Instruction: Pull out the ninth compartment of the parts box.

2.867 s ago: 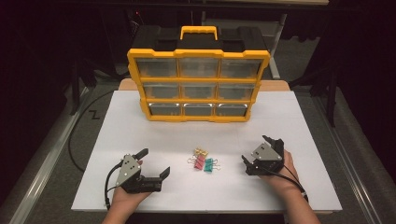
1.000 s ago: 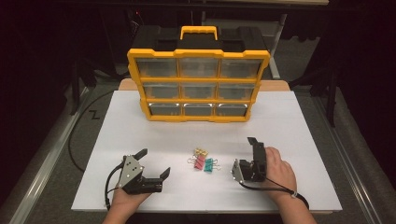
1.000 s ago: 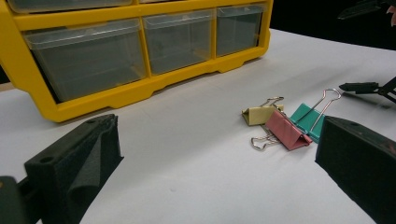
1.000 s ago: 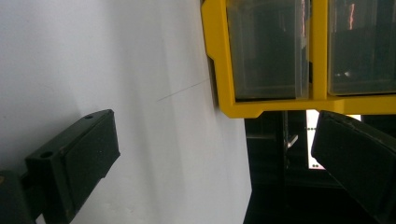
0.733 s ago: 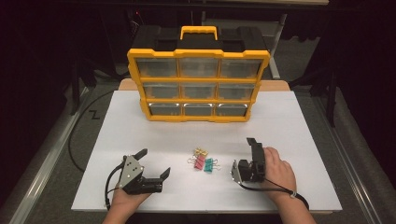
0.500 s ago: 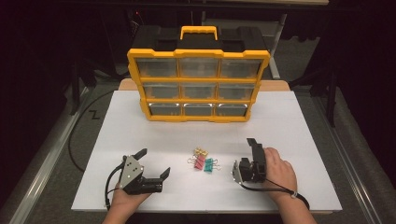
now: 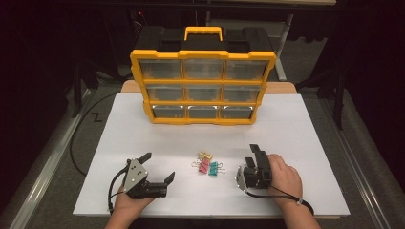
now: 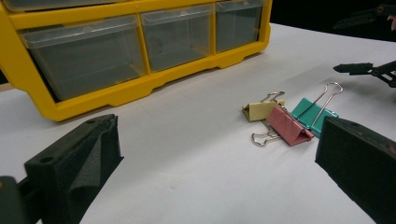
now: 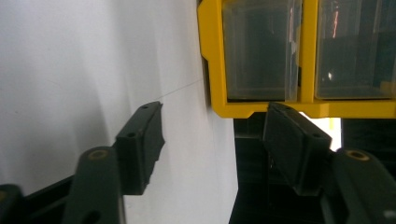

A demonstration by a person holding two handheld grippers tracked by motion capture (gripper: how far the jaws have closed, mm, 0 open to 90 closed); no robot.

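Left claw (image 7: 158, 168) apart, empty; right claw (image 7: 254, 157) apart, rolled sideways; binder clips (image 8: 289, 116) between; wire handles clear from left gripper view.

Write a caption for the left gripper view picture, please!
Open left gripper faces three binder clips lying before a yellow drawer organizer on a white table.

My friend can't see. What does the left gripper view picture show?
Three binder clips, yellow, pink and teal, lie bunched on a white table between the open black tongs. Behind them stands a yellow organizer with clear drawers.
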